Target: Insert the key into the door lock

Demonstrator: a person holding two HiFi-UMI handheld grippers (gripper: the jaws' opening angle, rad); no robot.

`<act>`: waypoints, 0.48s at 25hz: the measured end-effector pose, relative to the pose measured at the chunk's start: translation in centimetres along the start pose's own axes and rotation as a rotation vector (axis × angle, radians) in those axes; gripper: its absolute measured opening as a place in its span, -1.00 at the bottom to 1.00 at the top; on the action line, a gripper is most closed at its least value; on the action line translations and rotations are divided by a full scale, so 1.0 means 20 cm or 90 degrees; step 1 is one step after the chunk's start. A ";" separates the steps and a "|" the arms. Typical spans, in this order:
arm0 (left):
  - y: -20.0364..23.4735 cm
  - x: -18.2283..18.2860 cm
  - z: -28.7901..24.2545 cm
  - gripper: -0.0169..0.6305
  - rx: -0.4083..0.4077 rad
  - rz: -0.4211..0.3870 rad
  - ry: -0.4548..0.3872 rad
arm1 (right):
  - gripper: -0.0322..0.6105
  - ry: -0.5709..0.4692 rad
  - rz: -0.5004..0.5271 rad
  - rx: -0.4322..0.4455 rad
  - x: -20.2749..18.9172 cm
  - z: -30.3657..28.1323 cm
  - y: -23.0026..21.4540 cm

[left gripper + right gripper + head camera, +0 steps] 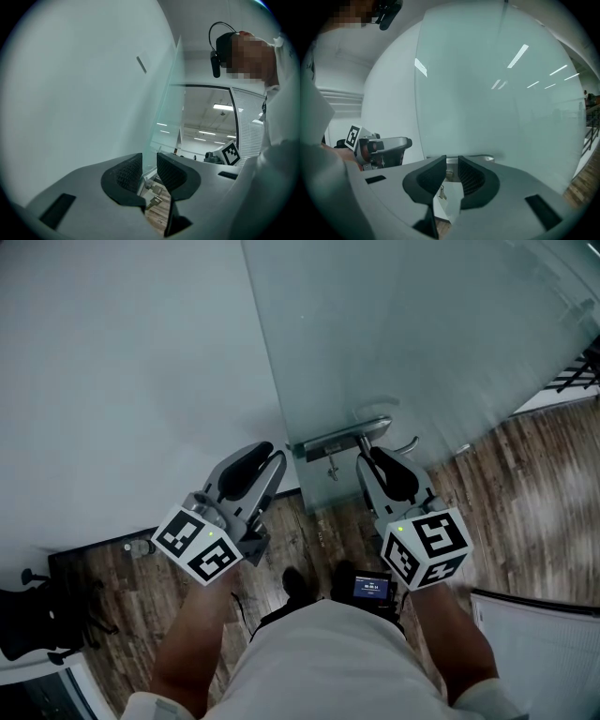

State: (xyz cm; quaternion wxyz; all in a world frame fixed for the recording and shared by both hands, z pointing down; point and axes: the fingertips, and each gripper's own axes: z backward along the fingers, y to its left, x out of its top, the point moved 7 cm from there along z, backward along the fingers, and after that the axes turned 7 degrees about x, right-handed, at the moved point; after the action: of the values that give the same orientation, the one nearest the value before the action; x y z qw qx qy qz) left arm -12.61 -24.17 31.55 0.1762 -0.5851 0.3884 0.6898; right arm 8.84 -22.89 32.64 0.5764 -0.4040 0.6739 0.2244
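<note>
You are holding the left gripper [270, 463] and right gripper [369, 459] narrowly open and empty, while the key [331, 470] is hanging blade-down under the door lock [339, 441] between them, seemingly nearer your right.

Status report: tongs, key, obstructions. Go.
Left tongs open, empty. Right tongs open, empty. Key dangles under door lock, ungripped. No obstruction seen.

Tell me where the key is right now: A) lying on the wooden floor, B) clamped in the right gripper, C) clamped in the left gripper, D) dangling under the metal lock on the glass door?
D: the key hangs just below the lock, while the left gripper and right gripper both stand open with nothing pinched.
</note>
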 end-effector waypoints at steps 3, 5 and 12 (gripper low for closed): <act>-0.03 -0.01 0.05 -0.65 0.002 0.007 0.004 | -0.66 0.002 0.000 -0.008 0.01 0.05 -0.01; -0.05 -0.03 0.09 -0.65 0.000 0.011 0.009 | -0.66 0.002 -0.001 -0.013 0.01 0.07 -0.02; -0.14 -0.05 0.20 -0.80 0.000 0.019 0.029 | -0.66 -0.003 -0.009 -0.025 0.03 0.18 -0.02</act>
State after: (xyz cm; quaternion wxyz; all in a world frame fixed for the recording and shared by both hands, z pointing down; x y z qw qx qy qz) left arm -13.10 -19.20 31.67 0.1569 -0.5949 0.4010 0.6787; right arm 11.36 -20.53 31.20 0.5718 -0.4190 0.6652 0.2347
